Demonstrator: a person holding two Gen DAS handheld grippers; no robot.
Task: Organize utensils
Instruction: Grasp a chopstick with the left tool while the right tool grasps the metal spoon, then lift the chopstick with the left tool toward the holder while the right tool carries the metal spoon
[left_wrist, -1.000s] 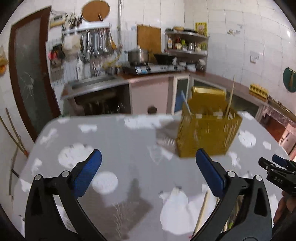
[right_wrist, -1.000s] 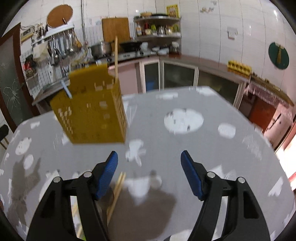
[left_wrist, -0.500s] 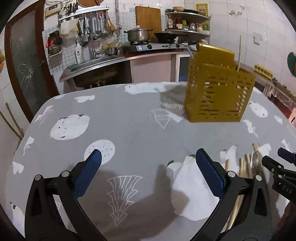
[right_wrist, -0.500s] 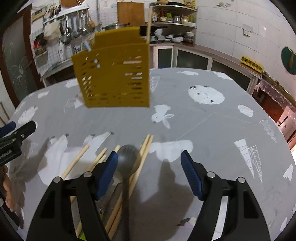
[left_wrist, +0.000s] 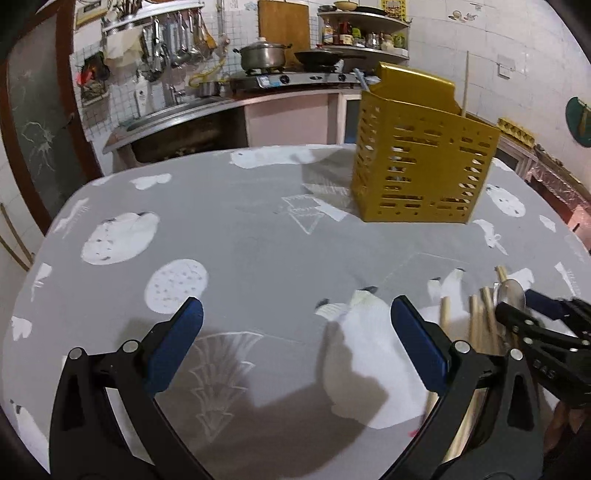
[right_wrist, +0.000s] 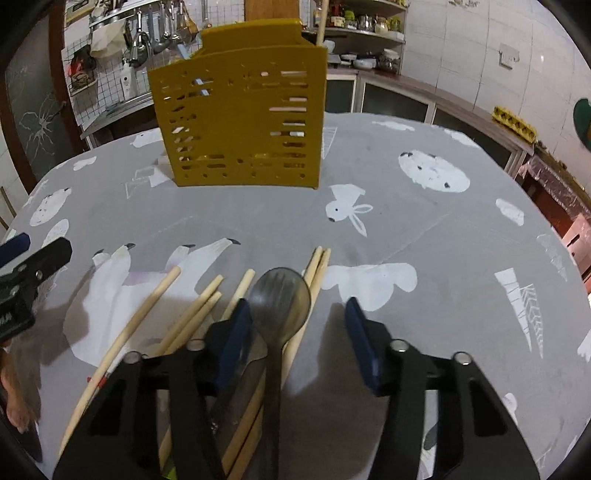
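the right tool (right_wrist: 295, 317), jaws closing around the spoon (right_wrist: 280, 299) lying among chopsticks (right_wrist: 195, 314) on the counter (right_wrist: 406, 206), likely needs a firm pinch, then a lift to the caddy (right_wrist: 240, 118); the left tool (left_wrist: 295, 332) hangs spread and empty.

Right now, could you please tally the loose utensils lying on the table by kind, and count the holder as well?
Wooden chopsticks, counted by their visible tips: 6
Spoon: 1
Yellow holder: 1
Total: 8
More may lie hidden at the near edge of the right wrist view.
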